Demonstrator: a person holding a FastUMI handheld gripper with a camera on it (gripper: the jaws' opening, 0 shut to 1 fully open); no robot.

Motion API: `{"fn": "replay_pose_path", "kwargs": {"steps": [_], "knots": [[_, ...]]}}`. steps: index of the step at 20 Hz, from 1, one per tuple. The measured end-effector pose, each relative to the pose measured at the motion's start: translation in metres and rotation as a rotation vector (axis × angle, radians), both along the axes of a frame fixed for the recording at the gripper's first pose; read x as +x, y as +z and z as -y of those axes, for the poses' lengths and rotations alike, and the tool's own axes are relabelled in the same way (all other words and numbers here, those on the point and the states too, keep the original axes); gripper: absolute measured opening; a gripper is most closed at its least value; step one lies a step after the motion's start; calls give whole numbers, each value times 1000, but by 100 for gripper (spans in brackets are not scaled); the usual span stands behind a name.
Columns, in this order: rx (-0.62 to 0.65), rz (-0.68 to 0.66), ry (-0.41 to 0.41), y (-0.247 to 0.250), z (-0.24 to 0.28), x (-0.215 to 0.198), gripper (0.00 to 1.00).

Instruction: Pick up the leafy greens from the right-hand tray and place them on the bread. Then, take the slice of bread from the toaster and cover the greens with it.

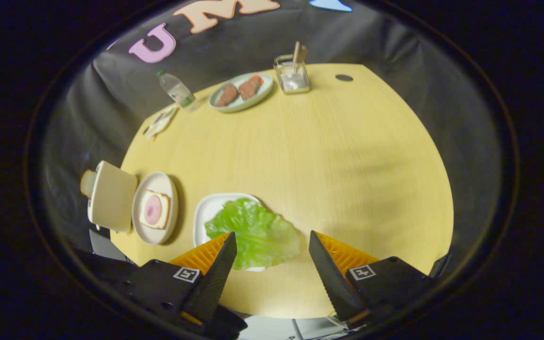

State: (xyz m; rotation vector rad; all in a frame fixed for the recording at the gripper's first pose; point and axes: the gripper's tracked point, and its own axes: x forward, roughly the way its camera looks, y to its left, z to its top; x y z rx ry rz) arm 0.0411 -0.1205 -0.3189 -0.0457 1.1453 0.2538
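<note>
A pale yellow wood-grain table point(328, 156) is standing against a creased black cloth wall point(432, 61), lit from above.

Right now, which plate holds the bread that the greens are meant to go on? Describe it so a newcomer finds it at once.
On the yellow table, look beside the cream toaster. The round plate touching its side holds a bread slice topped with a pink round. Unlike the white tray with the lettuce leaf just ahead of the open gripper, it carries no greens.
</note>
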Motion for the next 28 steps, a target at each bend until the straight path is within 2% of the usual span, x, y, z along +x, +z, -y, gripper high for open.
{"fn": "replay_pose_path", "kwargs": {"steps": [3, 15, 17, 21, 28], "knots": [[4, -91, 5, -21, 7, -6, 98], [93, -240, 8, -48, -5, -10, 39], [147, -270, -25, -45, -12, -11, 30], [209, -281, -73, -41, -18, -8, 4], [298, -264, -83, -14, -33, -12, 4]]}}
